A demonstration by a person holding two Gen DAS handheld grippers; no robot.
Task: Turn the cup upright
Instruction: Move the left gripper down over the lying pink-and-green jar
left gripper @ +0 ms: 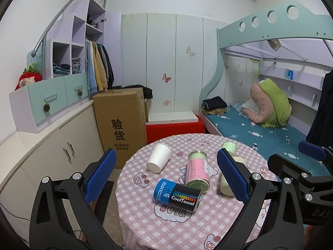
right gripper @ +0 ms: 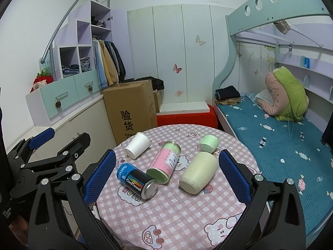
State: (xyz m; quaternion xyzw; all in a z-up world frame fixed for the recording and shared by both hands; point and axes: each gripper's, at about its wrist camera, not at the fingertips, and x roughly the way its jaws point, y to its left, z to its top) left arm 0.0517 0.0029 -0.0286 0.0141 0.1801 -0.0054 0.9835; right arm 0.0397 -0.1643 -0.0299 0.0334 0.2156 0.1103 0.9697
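Fingers first: the left gripper (left gripper: 166,179) has its blue pads spread wide with nothing between them, and the right gripper (right gripper: 166,179) is likewise splayed and empty, both held above the near edge of the round table (right gripper: 177,218) with its pink checked cloth.

Taking the CoolTowel can (right gripper: 137,180) as landmark, the white paper cup (right gripper: 137,145) lies beyond it toward the far-left rim of the table, on its side. Its long axis runs from near-left to far-right in the right wrist view; the narrow base points near-left toward the table edge, and the wider rolled mouth points far-right, away from the grippers. It touches nothing else.

The cup is probably very light and thin-walled, so it should crush under a hard squeeze and skid or roll if nudged. A gentle pinch across the body near the stiffer base, or over the rolled rim, looks safest before tipping it mouth-up.

Just beyond and right of the landmark can lies a pink and green tin (right gripper: 165,162), also on its side. Further right is a pale green bottle (right gripper: 198,173), tipped over, with its green cap (right gripper: 209,143) lying apart just behind it. Which of these counts as another cup I cannot tell.
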